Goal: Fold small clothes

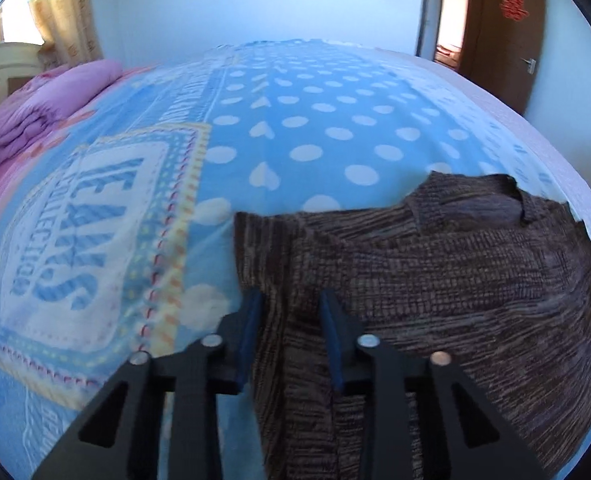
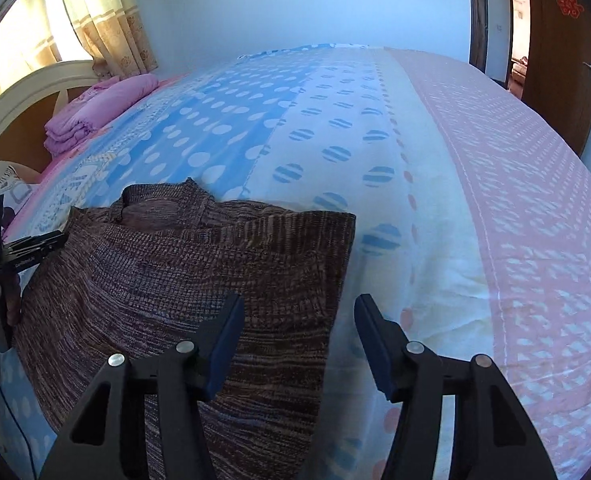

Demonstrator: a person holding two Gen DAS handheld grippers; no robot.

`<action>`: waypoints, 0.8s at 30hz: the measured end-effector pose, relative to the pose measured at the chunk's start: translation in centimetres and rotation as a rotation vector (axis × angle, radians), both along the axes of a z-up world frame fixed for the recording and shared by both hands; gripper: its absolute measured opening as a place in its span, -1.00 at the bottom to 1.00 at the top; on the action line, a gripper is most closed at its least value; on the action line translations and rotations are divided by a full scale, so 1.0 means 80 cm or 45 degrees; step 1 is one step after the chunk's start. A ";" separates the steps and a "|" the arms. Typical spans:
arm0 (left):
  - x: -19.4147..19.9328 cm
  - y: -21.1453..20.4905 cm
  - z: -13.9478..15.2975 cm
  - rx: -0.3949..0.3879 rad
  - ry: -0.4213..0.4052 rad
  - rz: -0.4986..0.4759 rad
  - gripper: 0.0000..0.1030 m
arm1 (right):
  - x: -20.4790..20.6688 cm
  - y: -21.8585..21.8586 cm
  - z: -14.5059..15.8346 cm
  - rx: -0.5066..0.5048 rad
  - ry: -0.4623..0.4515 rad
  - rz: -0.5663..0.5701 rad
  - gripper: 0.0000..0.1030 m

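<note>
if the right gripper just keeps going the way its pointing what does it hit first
Most likely the right-hand edge of the brown knit sweater, which lies between the right gripper jaws, with the bedspread right under it; depth is hard to judge.

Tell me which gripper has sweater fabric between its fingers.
The left gripper: the brown knit sweater fills its gap. The right gripper straddles the sweater's edge over the bedsheet.

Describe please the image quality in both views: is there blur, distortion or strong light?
Left wrist view: bedspread print motion-blurred, bed bulges from fisheye, black corners. Right wrist view: sharper, brown sweater weave clear, curtain backlit and washed out, same barrel bulge.
</note>
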State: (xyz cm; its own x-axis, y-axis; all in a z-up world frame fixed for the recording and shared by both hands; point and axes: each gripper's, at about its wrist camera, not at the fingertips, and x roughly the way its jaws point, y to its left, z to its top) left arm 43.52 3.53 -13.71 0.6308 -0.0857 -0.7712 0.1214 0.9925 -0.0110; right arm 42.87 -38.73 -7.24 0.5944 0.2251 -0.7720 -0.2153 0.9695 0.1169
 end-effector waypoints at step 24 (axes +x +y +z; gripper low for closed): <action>-0.014 0.022 0.016 -0.046 -0.075 0.075 -0.69 | 0.010 0.025 0.051 0.000 -0.182 0.006 -0.95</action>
